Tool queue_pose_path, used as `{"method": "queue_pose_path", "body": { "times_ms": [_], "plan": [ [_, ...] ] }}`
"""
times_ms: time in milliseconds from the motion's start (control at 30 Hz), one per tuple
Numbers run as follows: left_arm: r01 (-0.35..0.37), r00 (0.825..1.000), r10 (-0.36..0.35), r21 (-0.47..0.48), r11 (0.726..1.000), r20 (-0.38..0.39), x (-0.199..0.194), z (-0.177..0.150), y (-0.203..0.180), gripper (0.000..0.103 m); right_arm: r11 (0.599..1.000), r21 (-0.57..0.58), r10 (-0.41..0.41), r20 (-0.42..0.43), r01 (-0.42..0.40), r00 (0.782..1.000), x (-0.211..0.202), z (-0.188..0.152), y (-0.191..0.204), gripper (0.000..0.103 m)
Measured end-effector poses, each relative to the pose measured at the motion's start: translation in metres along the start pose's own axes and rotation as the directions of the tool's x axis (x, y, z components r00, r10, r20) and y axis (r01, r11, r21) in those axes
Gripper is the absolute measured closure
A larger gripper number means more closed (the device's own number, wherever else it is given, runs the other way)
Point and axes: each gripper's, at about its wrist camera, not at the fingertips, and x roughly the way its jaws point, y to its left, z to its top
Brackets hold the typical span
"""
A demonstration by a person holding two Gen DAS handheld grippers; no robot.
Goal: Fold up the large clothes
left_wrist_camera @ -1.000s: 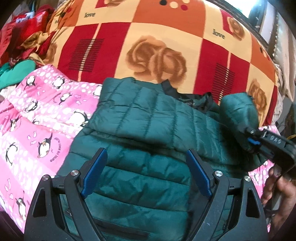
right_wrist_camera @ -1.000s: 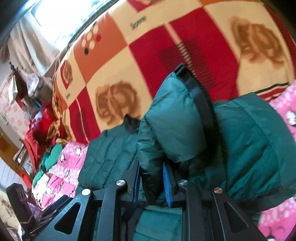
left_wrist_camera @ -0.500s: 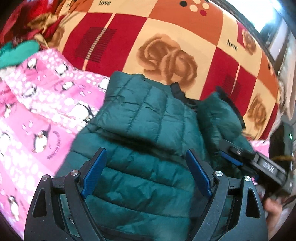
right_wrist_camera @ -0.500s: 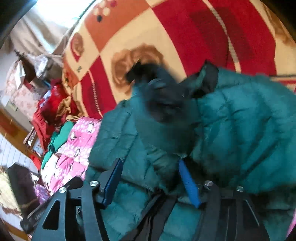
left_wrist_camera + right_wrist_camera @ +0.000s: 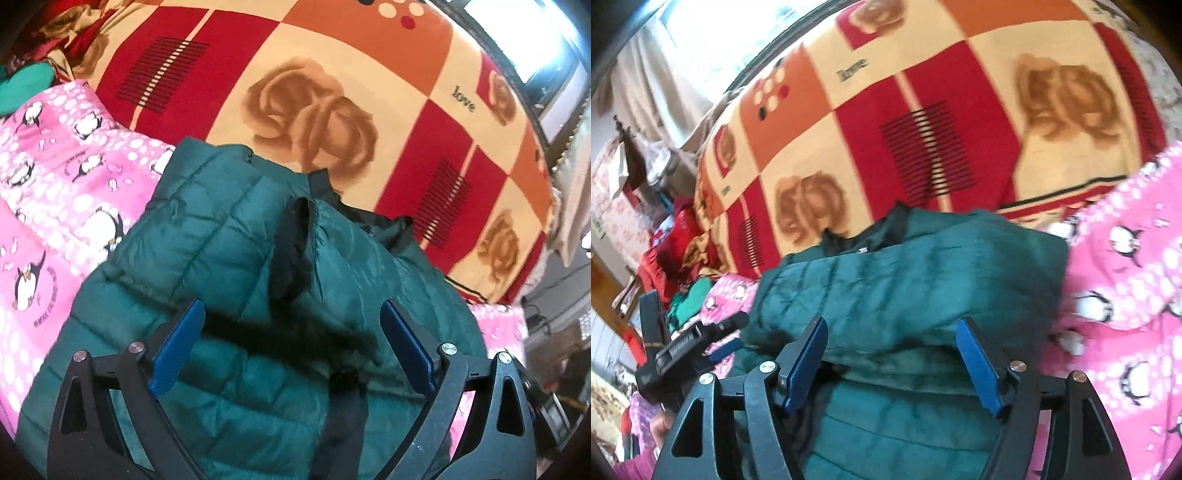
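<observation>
A dark green quilted puffer jacket [image 5: 229,258] lies on the bed, both sleeves folded across its body, black collar at the far end. It also shows in the right wrist view [image 5: 923,273]. My left gripper [image 5: 291,350] is open and empty, just above the jacket's lower half. My right gripper [image 5: 894,354] is open and empty, over the folded right sleeve. The left gripper [image 5: 713,336] shows at the left edge of the right wrist view.
The jacket rests on a pink penguin-print blanket [image 5: 55,184] over a red, orange and cream rose-patterned bedspread [image 5: 314,103]. A heap of red and green clothes [image 5: 679,266] lies at the bed's left end. A window and curtain [image 5: 665,55] are behind the bed.
My right gripper opened and let go of the right sleeve, which now lies folded across the jacket. My right gripper drew back. My left gripper stayed open and tilted slightly.
</observation>
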Motion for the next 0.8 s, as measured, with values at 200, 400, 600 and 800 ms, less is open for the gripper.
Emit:
{"method": "queue_pose_path", "body": {
  "times_ms": [200, 400, 600, 800],
  "plan": [
    [-0.067, 0.998, 0.068, 0.052, 0.996, -0.008, 0.025, 0.008, -0.012, 0.007, 0.997, 0.036, -0.073, 0.005, 0.073, 0.997, -0.006, -0.001, -0.028, 0.033],
    [-0.082, 0.997, 0.083, 0.106, 0.991, 0.000, 0.035, 0.009, -0.021, 0.023, 0.993, 0.036, -0.113, -0.010, 0.113, 0.994, 0.002, -0.005, -0.035, 0.033],
    [-0.096, 0.995, 0.101, 0.197, 0.976, -0.017, 0.041, 0.015, -0.034, 0.086, 0.992, 0.059, -0.109, -0.024, 0.111, 0.994, 0.009, -0.007, -0.036, 0.033],
    [-0.130, 0.989, 0.107, 0.242, 0.962, 0.107, 0.004, 0.033, -0.034, 0.093, 0.994, 0.056, -0.092, 0.005, 0.091, 0.996, 0.007, -0.003, -0.028, 0.033]
  ]
}}
